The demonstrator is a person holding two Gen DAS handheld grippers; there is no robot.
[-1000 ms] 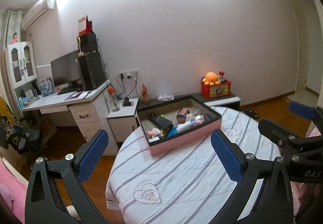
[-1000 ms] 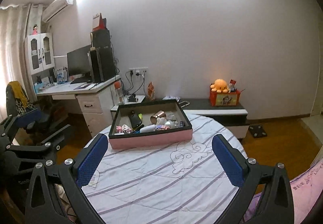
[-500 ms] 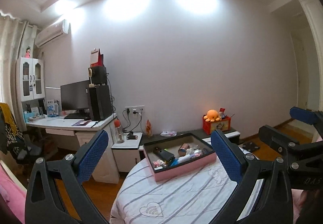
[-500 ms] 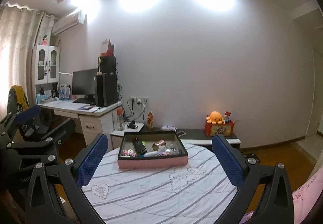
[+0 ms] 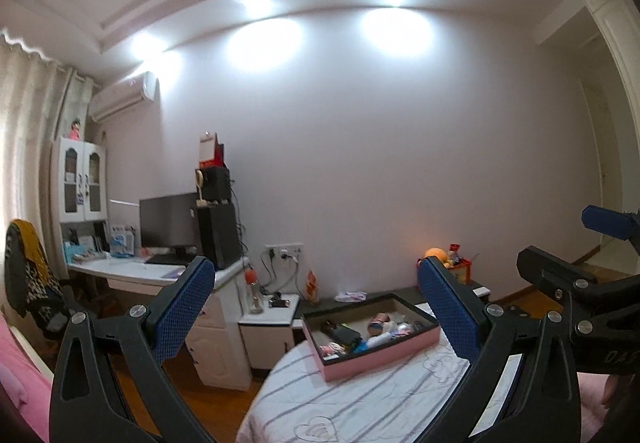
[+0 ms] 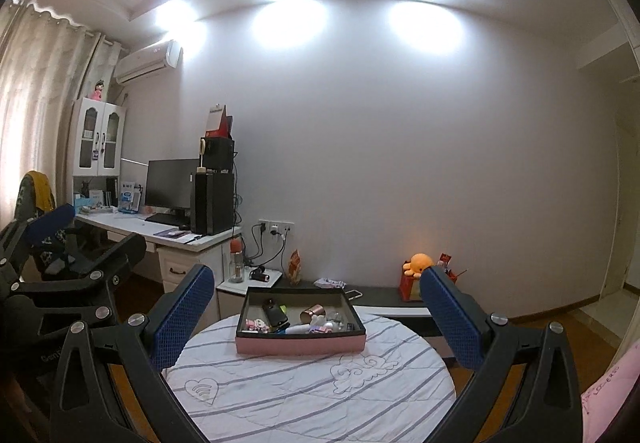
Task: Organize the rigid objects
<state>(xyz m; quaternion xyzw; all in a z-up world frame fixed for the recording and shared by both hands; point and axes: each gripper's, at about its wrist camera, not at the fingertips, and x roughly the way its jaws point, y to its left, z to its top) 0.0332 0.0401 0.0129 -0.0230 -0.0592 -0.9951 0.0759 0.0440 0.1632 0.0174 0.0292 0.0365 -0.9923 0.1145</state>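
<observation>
A pink box with a dark lining (image 6: 300,345) (image 5: 380,357) sits on the round table (image 6: 312,395) with a striped white cloth. Inside lie several small items: a black case (image 6: 275,313), a copper cup (image 6: 311,312), a white tube (image 6: 300,329). My left gripper (image 5: 316,317) is open and empty, held well back from the box and tilted upward. My right gripper (image 6: 316,317) is open and empty too, facing the box from a distance. The left gripper's frame shows at the left edge of the right wrist view, and the right gripper's at the right edge of the left wrist view.
A white desk (image 6: 160,235) with a monitor and a black computer tower stands at the left. A low dark bench (image 6: 384,297) behind the table carries an orange plush toy (image 6: 418,263). A small white nightstand (image 6: 248,285) holds a bottle. Pink bedding (image 6: 608,395) lies at the right.
Both grippers have pulled back and tilted upward, so the table and box sit lower and smaller and the ceiling lights come into view. Both stayed open.
</observation>
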